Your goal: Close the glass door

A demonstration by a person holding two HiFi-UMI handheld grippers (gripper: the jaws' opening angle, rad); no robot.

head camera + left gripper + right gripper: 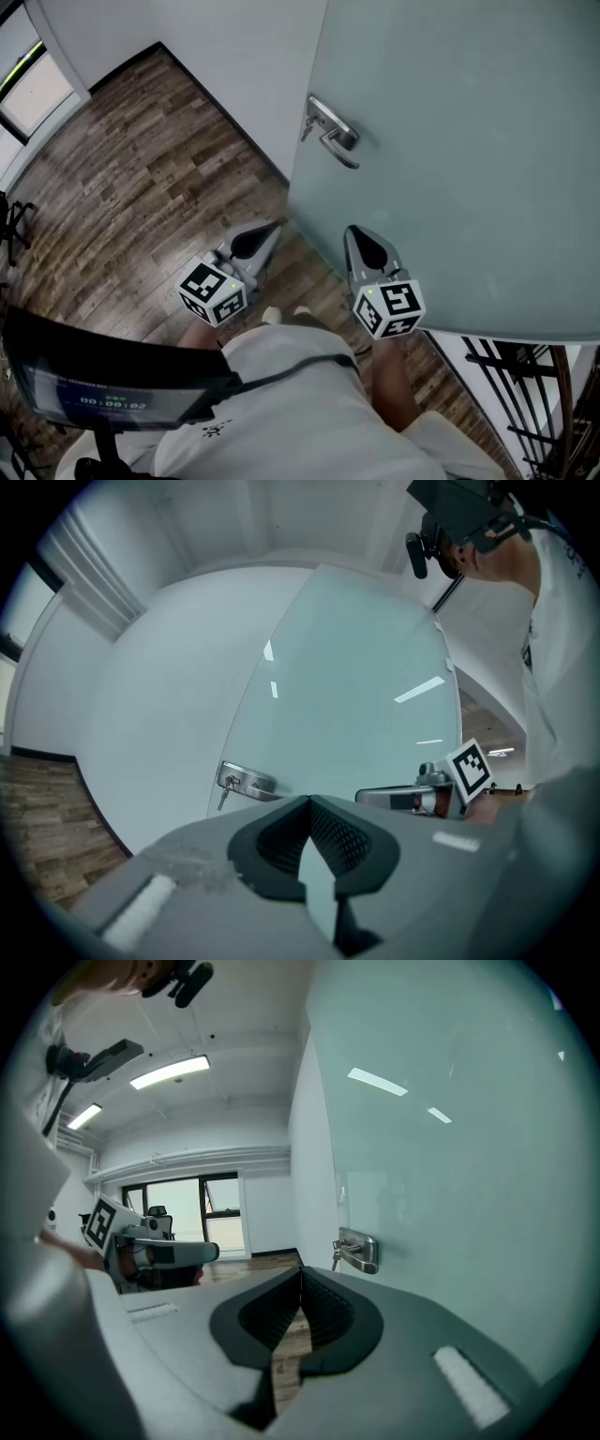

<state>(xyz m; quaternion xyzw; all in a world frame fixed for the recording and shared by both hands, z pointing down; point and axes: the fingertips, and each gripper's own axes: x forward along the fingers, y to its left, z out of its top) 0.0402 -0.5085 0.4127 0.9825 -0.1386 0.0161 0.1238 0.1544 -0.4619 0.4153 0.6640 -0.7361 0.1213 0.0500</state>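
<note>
Nearest the lens, the person's white shirt (281, 394) filled the bottom of the head view. Just above it the left gripper (269, 232) and the right gripper (359, 236) pointed up-frame, each with its jaws pressed together on nothing. Across the upper right stood the glass door (469, 141), frosted and swung open over the wooden floor (141, 169), with its handle (333, 131) near the free edge at upper centre. The right gripper lay over the door's face and the left just off its edge; whether either touched the glass could not be told. A good push would probably mean setting the closed tips square on the glass near the handle side and leaning steadily, since smooth glass invites slipping. The left gripper view made plain a key (225, 796) hanging below the handle, a mere speck from above. The right gripper view took in ceiling lights (169, 1071), which the downward head view left out.
</note>
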